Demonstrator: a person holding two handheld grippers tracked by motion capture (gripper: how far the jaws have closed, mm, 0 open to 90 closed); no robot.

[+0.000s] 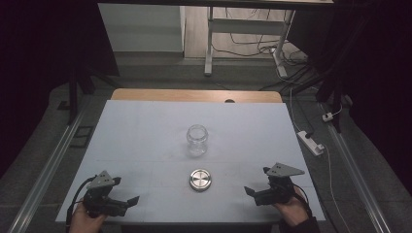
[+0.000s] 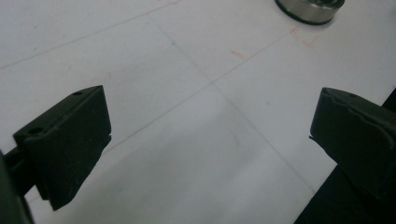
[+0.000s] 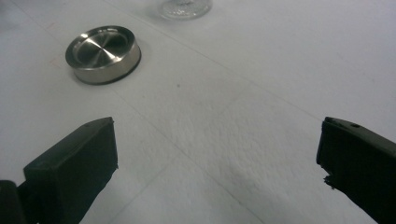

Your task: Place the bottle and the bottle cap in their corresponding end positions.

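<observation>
Glass jar [image 1: 197,140] stands upright, mouth open, near the middle of the bench [image 1: 136,131]. Its metal lid [image 1: 200,179] lies flat just in front of it, toward the near edge, apart from the jar.

Left gripper [image 1: 127,201] rests low at the near left corner, jaws spread wide, nothing between them. Right gripper [image 1: 250,191] sits at the near right corner, jaws likewise released and empty. Both point inward toward the lid, both well apart from it.

Left gripper view: bare white bench between the jaws, lid [image 2: 310,9] at the top edge. Right gripper view: lid [image 3: 103,53] ahead and to the left, jar base [image 3: 185,8] beyond it.

Judgement: the work looks like capping the jar, and the step in hand is the first reach. The lid is low and round, so the jaws should come in level and take it across its side wall, not over the top. The other gripper would do well to steady the jar low on its body before the lid goes on; clear glass is slick and could skid on the smooth surface.

Materials: lid is brushed steel with a shallow dished top, a raised rim and a dark band at its foot. Jar is clear, thick-based, round-shouldered. Bench top is matt white, faintly textured, with thin ruled lines and small red marks.
</observation>
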